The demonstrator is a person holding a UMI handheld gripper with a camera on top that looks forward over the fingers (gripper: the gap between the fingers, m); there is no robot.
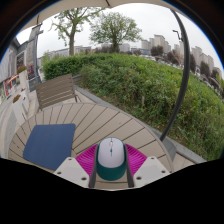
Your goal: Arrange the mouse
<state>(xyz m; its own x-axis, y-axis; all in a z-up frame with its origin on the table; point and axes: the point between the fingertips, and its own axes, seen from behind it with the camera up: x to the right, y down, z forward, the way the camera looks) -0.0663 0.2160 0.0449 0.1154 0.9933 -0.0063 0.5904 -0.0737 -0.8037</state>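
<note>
Gripper (111, 172): fingers closed onto a mouse (111, 157), white on top with a dark teal lower body, its sides pressed against the magenta pads (87, 158). The mouse is held between the fingers above a round wooden slatted table (100, 122); a dark blue mat (49, 144) lies on the table nearby. Beyond: wooden chair (55, 90), hedge (150, 85), trees (100, 28), buildings (160, 45).
</note>
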